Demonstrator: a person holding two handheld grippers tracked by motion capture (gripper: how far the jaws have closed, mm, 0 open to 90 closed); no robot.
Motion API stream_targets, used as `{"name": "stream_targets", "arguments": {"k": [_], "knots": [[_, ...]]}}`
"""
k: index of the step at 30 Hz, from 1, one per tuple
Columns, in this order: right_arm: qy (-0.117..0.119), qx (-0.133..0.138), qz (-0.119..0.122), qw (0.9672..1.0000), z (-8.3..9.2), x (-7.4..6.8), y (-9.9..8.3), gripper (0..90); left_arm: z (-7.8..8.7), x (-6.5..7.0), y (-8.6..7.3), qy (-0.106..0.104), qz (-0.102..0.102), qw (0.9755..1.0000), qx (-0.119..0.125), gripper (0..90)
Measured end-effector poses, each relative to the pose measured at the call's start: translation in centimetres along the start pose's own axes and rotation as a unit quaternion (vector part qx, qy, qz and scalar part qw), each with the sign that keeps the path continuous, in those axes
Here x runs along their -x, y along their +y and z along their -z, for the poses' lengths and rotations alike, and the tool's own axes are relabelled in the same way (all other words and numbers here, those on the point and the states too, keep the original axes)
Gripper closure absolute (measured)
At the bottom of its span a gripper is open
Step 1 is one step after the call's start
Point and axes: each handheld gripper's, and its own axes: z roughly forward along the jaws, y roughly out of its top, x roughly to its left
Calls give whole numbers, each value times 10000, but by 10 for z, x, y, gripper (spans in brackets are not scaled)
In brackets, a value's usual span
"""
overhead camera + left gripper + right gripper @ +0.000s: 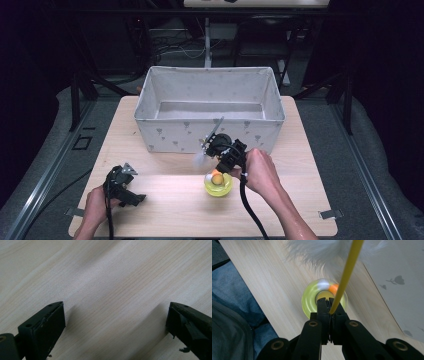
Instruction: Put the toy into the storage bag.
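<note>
Right gripper view: right claw (329, 305) clenched on yellow wand stick (347, 272)
Feather tuft (322, 252): above claw
Yellow-green disc toy (308, 300): just beyond claw
Left claw (115, 325): released, over bench (112, 277)

The round toy base (308, 301) is a clear yellow-green, with an orange ball (334, 288) in it, and its thin stick (347, 272) is yellow under white feathers (319, 251). The fabric box (210, 131) at the far side is pale grey with a pattern of small dark grey shapes. The table (165, 205) is light wood with fine grain lines, and both grippers, left (121, 187) and right (329, 308), are black.
</note>
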Motion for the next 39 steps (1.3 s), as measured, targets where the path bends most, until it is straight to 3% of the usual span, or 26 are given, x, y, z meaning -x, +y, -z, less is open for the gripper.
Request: {"name": "stream_targets", "arguments": {"k": [13,39], "knots": [[-40,2,-249,9997,10,16,-19,879,0,1,0,13,-8,10000,16,23],[-153,-150,-547,9983,31,44,-38,879,-1,1,2,9,8,10000,7,23]]}}
